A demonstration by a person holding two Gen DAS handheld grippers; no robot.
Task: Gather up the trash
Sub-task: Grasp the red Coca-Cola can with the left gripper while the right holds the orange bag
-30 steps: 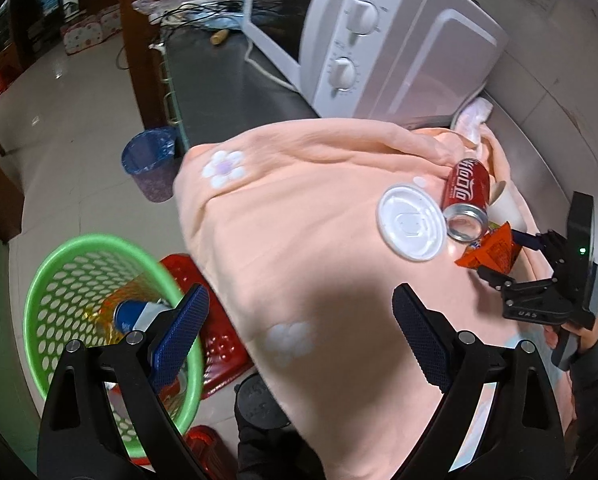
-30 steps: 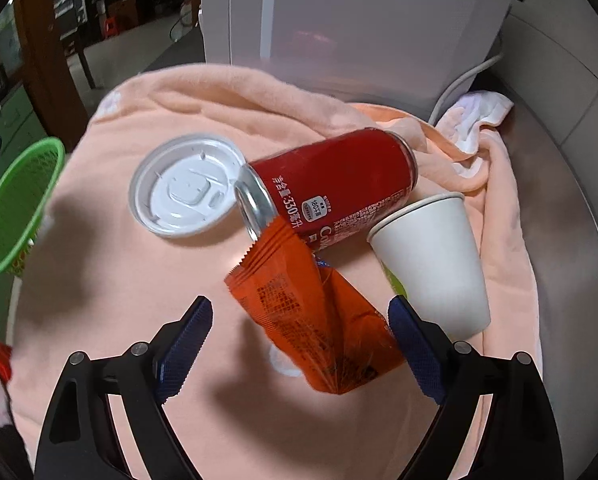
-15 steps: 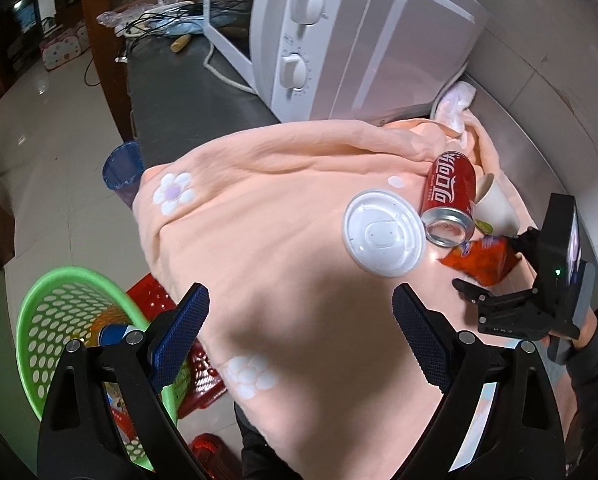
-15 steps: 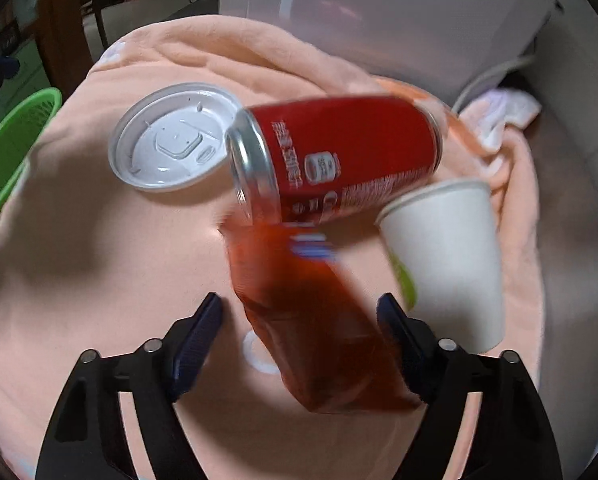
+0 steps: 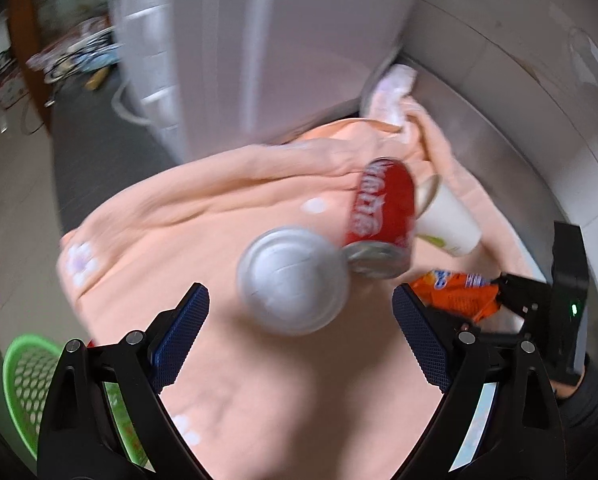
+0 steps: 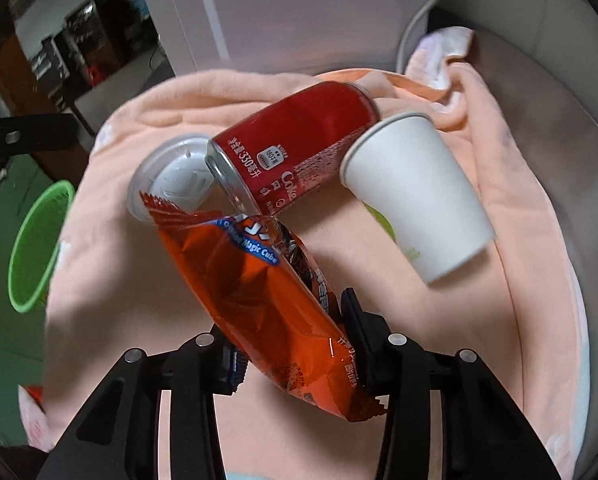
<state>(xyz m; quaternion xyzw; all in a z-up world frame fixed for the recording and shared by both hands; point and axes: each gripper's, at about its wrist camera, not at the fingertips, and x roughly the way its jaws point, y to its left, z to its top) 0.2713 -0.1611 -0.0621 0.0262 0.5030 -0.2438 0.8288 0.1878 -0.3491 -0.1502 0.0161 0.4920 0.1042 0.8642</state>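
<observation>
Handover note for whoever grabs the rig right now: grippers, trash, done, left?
Right gripper: shut on the orange snack wrapper, lifted off the peach towel.
Left gripper: open, empty, hovering over the towel near the white plastic lid.
On the towel: lid, red cola can on its side, white paper cup on its side, bunched together.
Green basket sits on the floor off the counter's left edge.
Done: wrapper grasped.
Left: drop wrapper in basket, then collect can, cup, lid.
</observation>
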